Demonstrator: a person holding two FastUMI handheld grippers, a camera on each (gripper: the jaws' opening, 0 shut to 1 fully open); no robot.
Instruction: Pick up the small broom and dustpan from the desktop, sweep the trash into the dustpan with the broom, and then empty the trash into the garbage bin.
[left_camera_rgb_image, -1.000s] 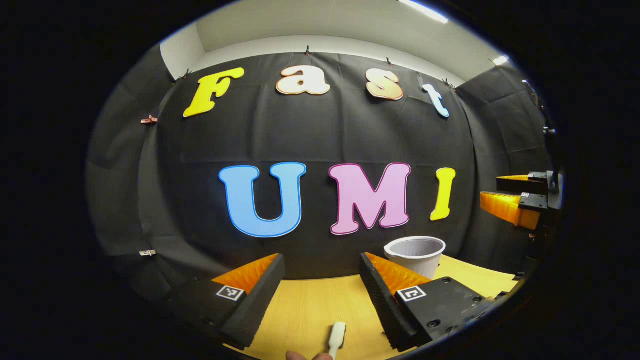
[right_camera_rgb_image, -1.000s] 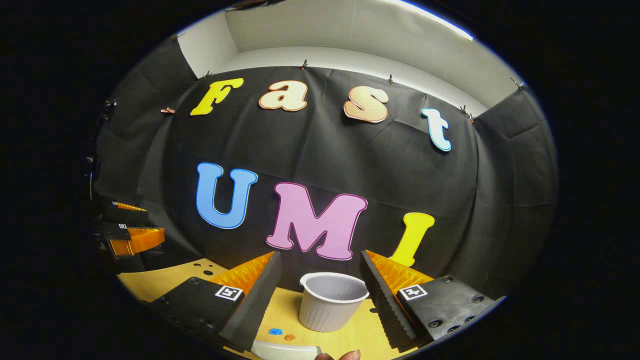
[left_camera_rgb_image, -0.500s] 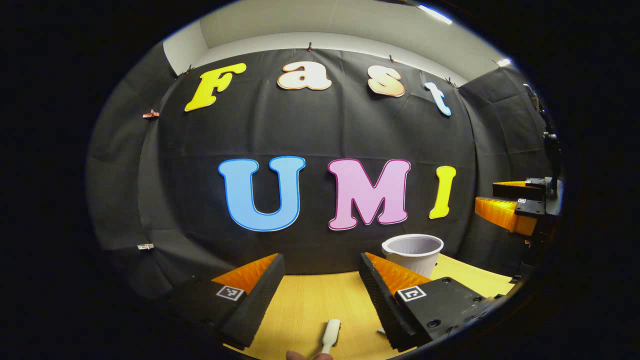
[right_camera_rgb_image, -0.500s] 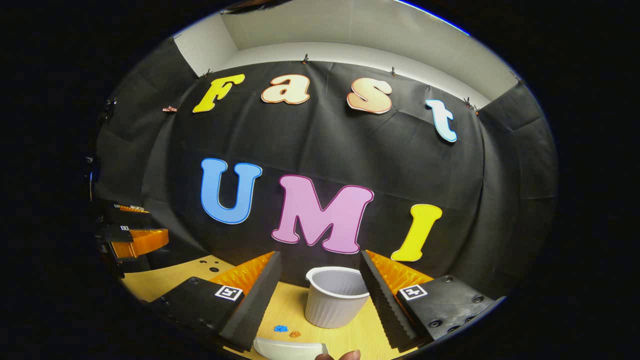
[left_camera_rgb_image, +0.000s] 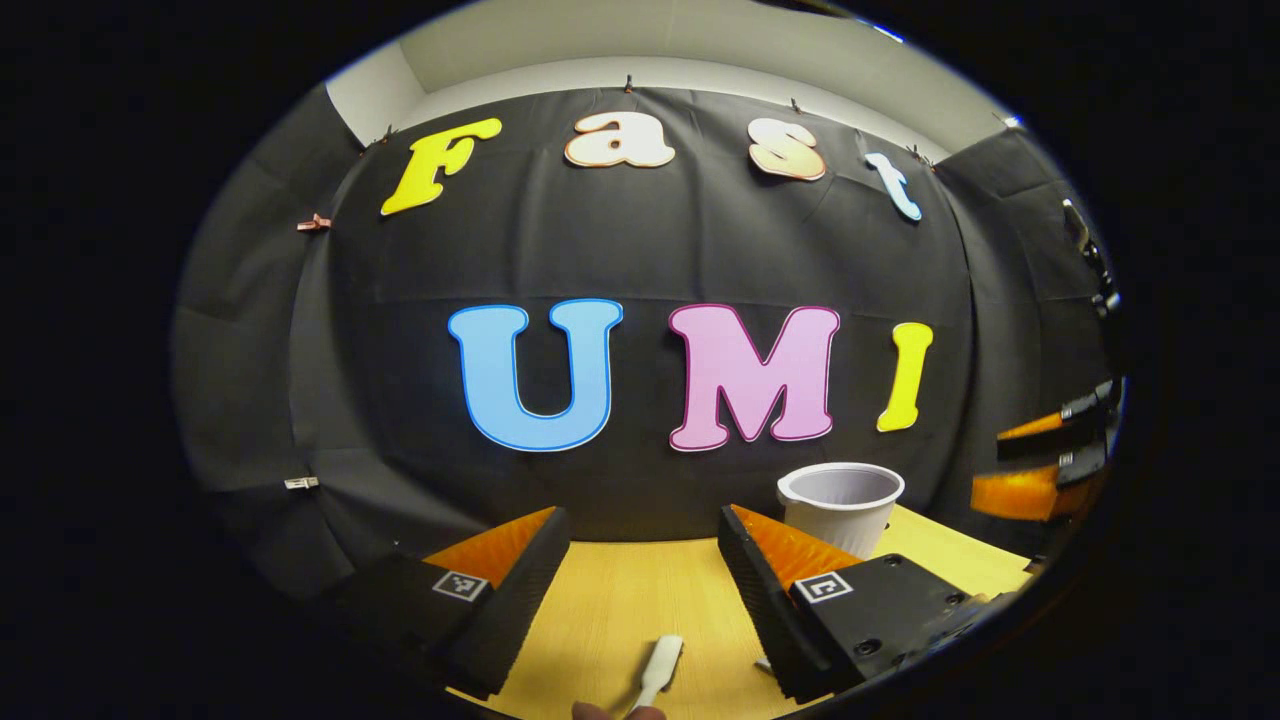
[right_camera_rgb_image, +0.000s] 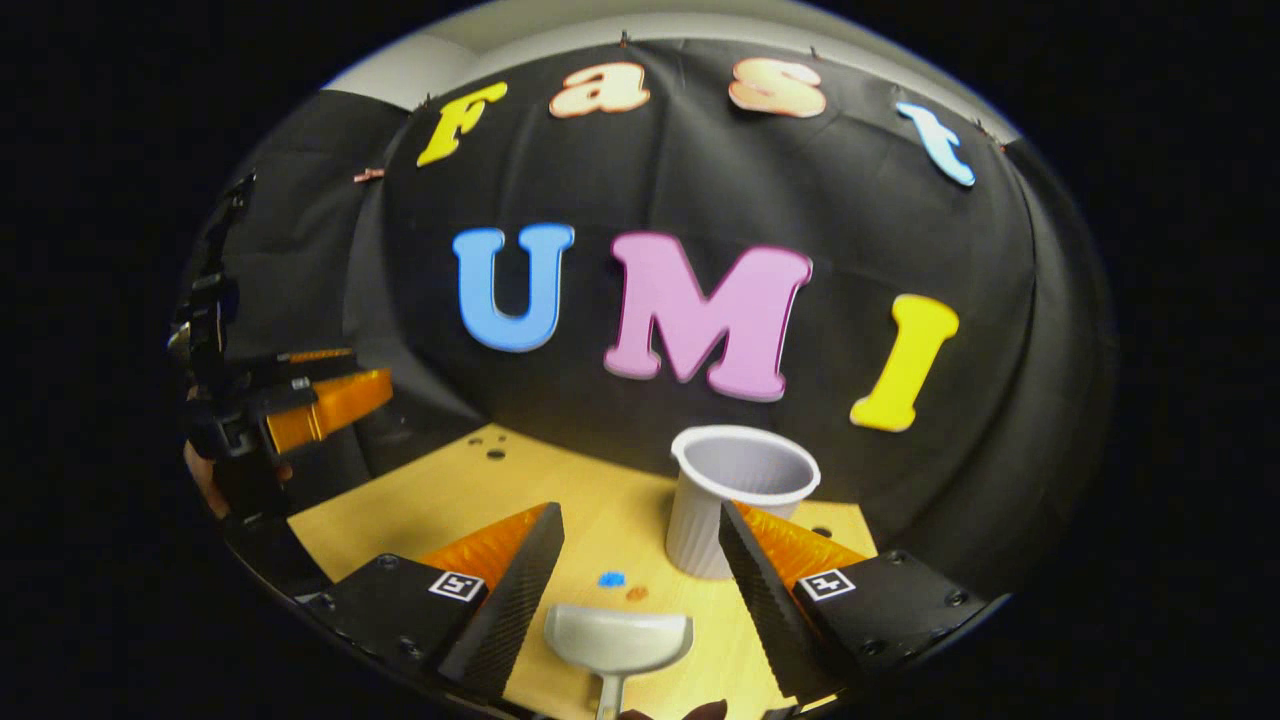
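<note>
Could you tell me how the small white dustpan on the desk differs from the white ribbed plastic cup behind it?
The small white dustpan lies flat and shallow on the wooden desk, while the white ribbed plastic cup stands upright and deep. The dustpan has a thin handle running toward the camera; the cup has none, just a rolled rim. The dustpan sits between the right gripper fingers, the cup farther back. Both are white and look empty.

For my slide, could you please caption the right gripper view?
Open right gripper above the dustpan, trash bits and bin ahead.
</note>
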